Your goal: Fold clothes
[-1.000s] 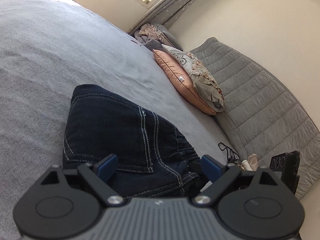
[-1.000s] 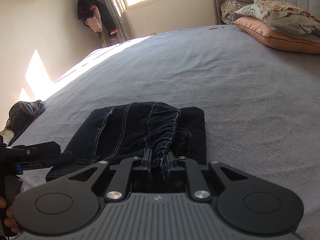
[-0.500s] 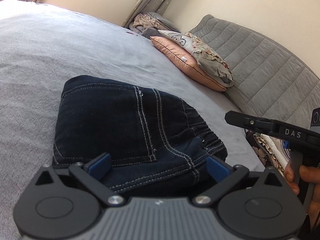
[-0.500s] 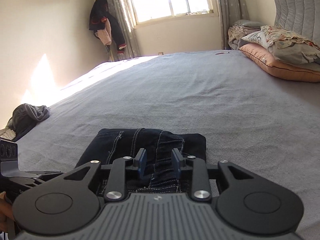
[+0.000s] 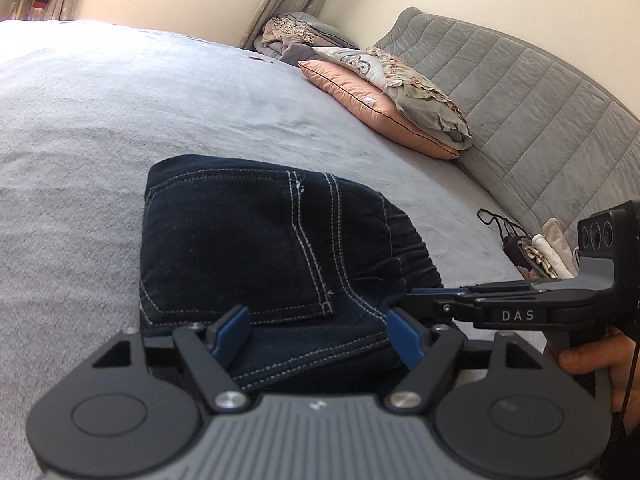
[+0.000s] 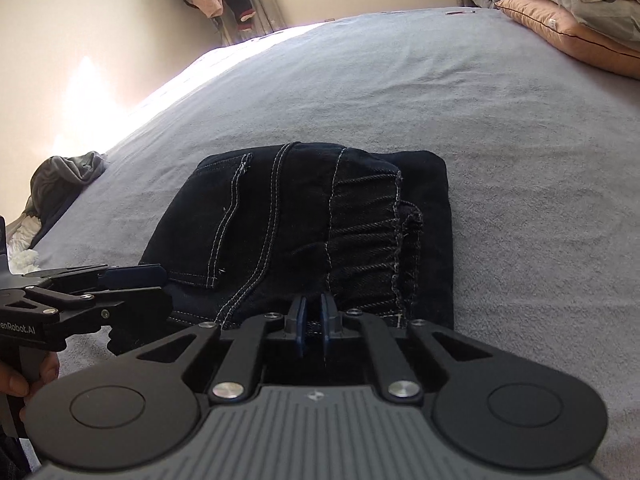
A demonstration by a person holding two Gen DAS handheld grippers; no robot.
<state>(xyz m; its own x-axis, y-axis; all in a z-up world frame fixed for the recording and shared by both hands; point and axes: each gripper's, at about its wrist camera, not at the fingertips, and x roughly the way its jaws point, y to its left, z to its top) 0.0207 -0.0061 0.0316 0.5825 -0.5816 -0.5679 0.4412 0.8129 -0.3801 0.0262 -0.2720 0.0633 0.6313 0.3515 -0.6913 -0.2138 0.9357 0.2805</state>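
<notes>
Lying folded into a thick rectangular bundle, the dark indigo denim jeans with white contrast stitching (image 5: 256,248) sit on the grey textured bedspread (image 5: 120,112), filling the centre of the left wrist view and the middle of the right wrist view (image 6: 304,224). At the bottom of the left wrist view the left hand-held gripper (image 5: 316,336) has its blue-padded jaws standing well apart and closing, straddling the near edge of the bundle, with denim between the pads but no pad visibly pressing on it. Entering from the right edge of that same view, the right hand-held gripper (image 5: 404,296) reaches level to the gathered waistband end of the jeans, a person's hand (image 5: 592,360) wrapped round its handle at lower right. In the right wrist view this gripper (image 6: 313,322) has its jaws drawn nearly together at the near edge of the jeans; whether any cloth is pinched between the pads I cannot tell. At the left edge of that view the left gripper's black fingers (image 6: 120,280) lie against the bundle's side. A peach pillow with a dark piped edge (image 5: 360,96) lies at upper right of the left view, beside a grey quilted headboard (image 5: 520,100). A crumpled grey garment (image 6: 64,180) lies at the bed's left edge.
</notes>
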